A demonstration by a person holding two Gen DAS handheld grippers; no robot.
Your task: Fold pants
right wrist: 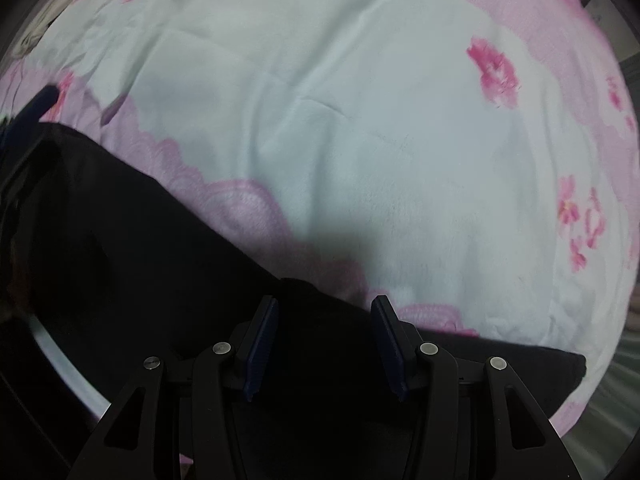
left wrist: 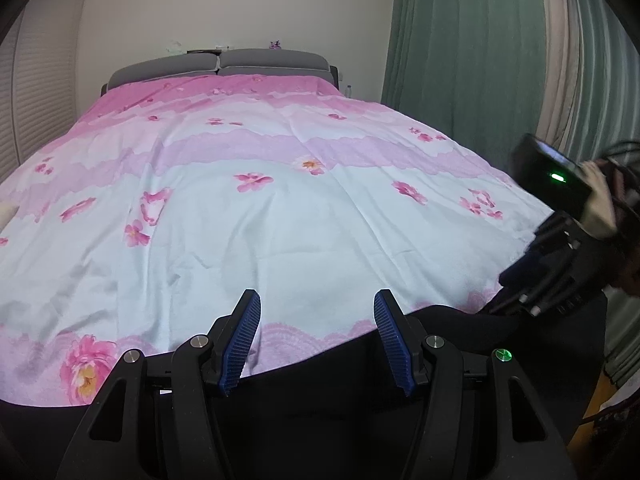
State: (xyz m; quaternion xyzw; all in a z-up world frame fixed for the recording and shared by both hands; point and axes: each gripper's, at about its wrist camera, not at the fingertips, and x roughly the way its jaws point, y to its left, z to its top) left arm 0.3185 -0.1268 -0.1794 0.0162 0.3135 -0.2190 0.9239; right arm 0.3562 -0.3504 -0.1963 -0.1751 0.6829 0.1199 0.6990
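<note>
black pants (right wrist: pixel 168 264), edges lost in shadow

The left wrist view looks from the foot of the bed (left wrist: pixel 280 184) along it toward the headboard (left wrist: pixel 224 62). The right wrist view hangs close over the bedspread (right wrist: pixel 360 140), facing down. Both share the pants (left wrist: pixel 360 360).

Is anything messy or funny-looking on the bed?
A little. The black pants lie bunched along the near edge of the flowery bedspread, not spread flat, and one corner hangs off past the edge. The bedspread has soft wrinkles. Both the left gripper and right gripper are open, holding nothing.
</note>
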